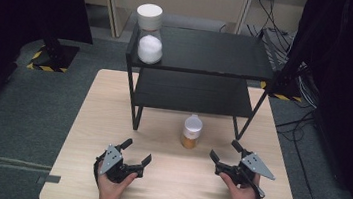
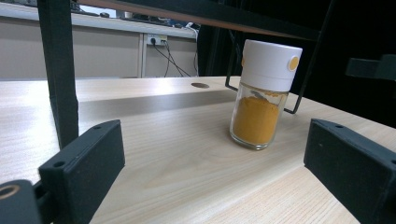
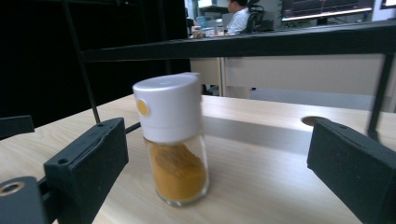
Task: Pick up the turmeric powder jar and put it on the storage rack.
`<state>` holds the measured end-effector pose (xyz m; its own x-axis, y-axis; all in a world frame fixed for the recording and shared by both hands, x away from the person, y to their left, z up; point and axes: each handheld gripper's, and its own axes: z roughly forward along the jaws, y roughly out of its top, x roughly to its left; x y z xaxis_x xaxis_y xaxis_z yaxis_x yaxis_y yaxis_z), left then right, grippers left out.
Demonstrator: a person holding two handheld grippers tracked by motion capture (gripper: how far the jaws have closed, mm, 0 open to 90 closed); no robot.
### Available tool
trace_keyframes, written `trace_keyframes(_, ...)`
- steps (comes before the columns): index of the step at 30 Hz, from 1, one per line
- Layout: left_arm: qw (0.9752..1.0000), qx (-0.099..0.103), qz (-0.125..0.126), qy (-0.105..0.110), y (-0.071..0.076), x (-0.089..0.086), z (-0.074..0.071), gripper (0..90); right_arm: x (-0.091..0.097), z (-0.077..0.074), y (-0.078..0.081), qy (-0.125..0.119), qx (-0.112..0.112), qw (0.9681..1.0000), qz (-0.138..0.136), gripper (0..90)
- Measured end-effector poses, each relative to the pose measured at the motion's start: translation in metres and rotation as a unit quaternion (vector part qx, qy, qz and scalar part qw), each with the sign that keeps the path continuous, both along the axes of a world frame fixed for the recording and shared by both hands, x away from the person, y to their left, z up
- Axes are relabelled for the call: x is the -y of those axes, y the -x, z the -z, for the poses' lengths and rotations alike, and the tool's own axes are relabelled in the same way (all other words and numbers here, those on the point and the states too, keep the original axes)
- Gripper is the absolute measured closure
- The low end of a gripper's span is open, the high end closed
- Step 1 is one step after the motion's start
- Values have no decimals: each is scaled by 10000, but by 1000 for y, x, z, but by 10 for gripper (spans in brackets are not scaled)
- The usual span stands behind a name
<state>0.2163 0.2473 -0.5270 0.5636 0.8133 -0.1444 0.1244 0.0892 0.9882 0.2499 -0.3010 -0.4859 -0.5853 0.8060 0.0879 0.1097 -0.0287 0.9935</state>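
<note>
I judge the work barely begun: the glass spice jar with a white cap and orange powder (image 1: 191, 131) stands on the light wooden table (image 1: 80, 134), just in front of the black two-tier shelf's (image 1: 200, 52) front edge. My right gripper (image 1: 222, 151) is spread wide, holding nothing, the jar between its jaws untouched. My left gripper (image 1: 136, 151) gapes empty too.

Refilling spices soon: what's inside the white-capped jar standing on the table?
The jar holds orange-yellow powder, filling roughly the lower part of the glass. The white cap covers whatever lies under it.
</note>
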Motion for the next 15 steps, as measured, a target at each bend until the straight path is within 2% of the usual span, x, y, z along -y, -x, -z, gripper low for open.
trace_keyframes(7,10000,-7,4,-1,0,0,0,42,-32,-2,-17,104,7,9999,-104,54)
trace_keyframes(15,10000,-5,12,7,0,-1,0,42,-69,-5,-28,245,0,9997,97,55)
